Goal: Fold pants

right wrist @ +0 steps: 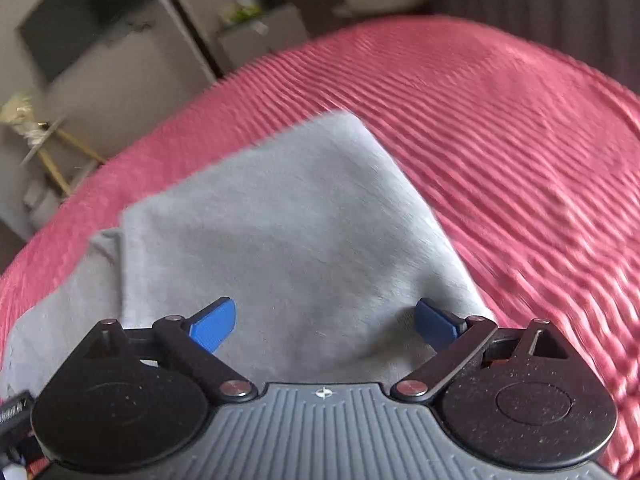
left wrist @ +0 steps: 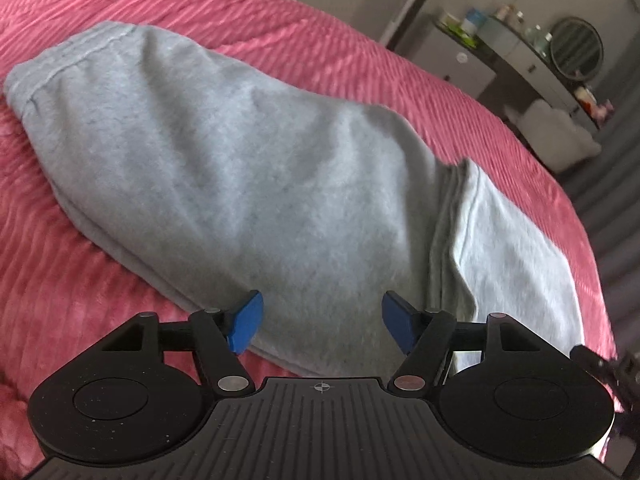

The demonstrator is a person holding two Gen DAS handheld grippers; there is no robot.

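The grey sweatpants (left wrist: 248,168) lie folded on the pink bedspread (left wrist: 360,52), a top layer lying over a lighter lower layer at the right (left wrist: 516,248). My left gripper (left wrist: 322,322) is open, blue pads apart, just above the near edge of the pants and holding nothing. In the right wrist view the same grey pants (right wrist: 288,224) fill the middle, with a folded corner at the far end. My right gripper (right wrist: 326,326) is open above the near part of the cloth and holds nothing.
The pink ribbed bedspread (right wrist: 520,160) surrounds the pants. Beyond the bed stand a dresser with bottles and a round mirror (left wrist: 576,50), a white stool (left wrist: 556,136) and white cabinets (right wrist: 256,36). The bed edge drops off at the right (left wrist: 592,240).
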